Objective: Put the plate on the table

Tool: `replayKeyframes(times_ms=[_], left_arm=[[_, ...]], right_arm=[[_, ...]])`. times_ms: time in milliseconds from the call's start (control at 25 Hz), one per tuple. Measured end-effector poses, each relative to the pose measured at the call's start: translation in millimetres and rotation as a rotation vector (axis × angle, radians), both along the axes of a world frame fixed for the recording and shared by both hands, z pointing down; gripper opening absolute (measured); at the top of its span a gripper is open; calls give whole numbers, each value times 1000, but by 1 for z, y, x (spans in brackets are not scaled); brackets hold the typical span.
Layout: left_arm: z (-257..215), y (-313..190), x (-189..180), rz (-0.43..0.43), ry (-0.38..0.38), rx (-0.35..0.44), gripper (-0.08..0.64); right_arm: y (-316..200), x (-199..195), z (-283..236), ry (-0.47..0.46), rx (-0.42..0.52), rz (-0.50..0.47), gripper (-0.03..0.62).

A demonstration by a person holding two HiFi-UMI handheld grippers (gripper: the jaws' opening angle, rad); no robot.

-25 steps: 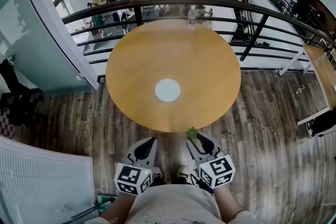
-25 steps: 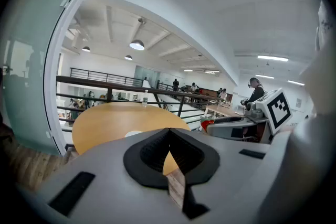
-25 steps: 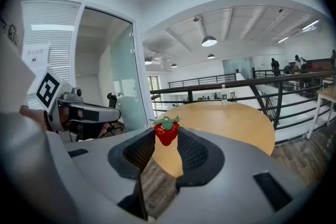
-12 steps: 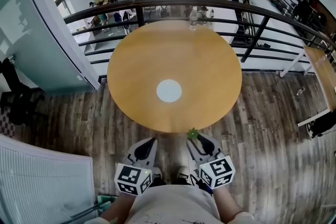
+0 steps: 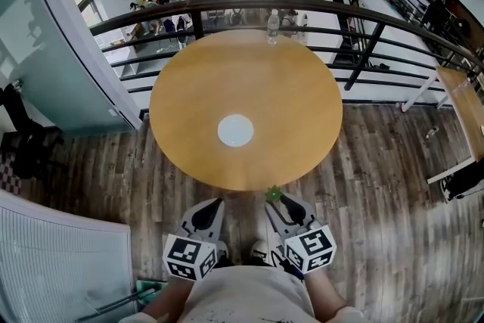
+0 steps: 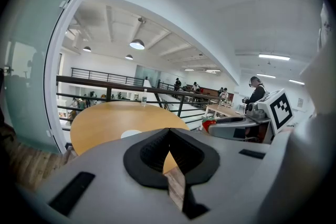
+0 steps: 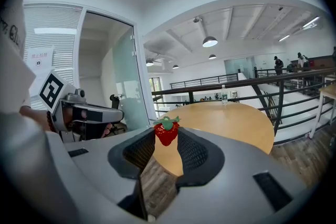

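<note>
Wood first: noted the dark planks of the floor (image 5: 83, 170) at the far left. Next, found the left gripper (image 5: 215, 205) low in the head view, just before the near edge of the table (image 5: 257, 79) and not touching it. Saw its jaws closed together at the tips, with nothing between them. Further right, saw the plate (image 5: 235, 130): white, round, lying flat on the near half of the yellow-brown table top, well apart from both grippers. Then found the right gripper (image 5: 277, 198) beside the left one, also just before the table edge. Saw its jaws pressed on a strawberry (image 5: 273, 193), red with a green leaf top, gripped at the very tips. At the far edge of the table, near the railing (image 5: 227, 4), noted a bottle (image 5: 272, 25) standing upright.
</note>
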State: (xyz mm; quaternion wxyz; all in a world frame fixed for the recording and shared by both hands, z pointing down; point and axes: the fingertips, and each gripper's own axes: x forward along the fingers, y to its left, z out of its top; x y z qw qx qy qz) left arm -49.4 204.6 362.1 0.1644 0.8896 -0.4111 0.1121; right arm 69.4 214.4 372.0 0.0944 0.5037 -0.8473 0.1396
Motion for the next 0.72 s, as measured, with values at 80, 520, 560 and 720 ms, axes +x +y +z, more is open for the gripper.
replayKeyframes(times_ms=[80,520,560,720], left_arm=[[1,5,9,-6,1,0,23],[-6,30,37,-86,-4,16,23],[-5,29,37,-93,-6,14,23],[0,24,36,-106,-9,8,23]], right_arm=[[5,10,2,-2,-3,-7,146],[20,53,2,-13,-2,-61,146],[20,54,3,-17,-4,-63,146],[15,55,10,-28,-14,-73,146]])
